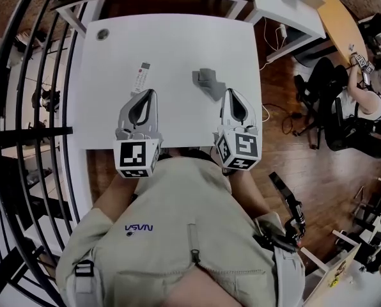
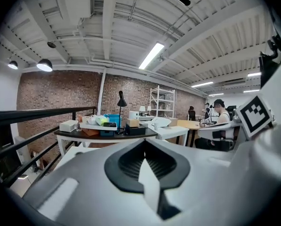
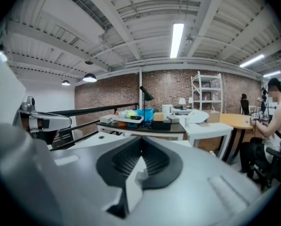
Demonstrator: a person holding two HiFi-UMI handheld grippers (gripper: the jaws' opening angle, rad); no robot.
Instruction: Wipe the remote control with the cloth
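Masking the table (image 1: 178,43) edge: left hand-held gripper (image 1: 150,93), right hand-held gripper (image 1: 231,93), both closed.

Remote (image 1: 140,77) lying on the table's (image 1: 178,40) left half, cloth (image 1: 209,83) lying to its right, apart, left gripper (image 1: 152,92) hovering before the remote, right gripper (image 1: 229,92) hovering beside the cloth's near end, railing (image 1: 24,107) running along the table's left.

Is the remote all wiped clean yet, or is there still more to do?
Done: nothing I can see; the remote control lies on the table, and whether it is clean I cannot tell. In hand: nothing; the left gripper and right gripper are both shut and empty. Left, likely: take the cloth, crumpled apart from the remote, and wipe.
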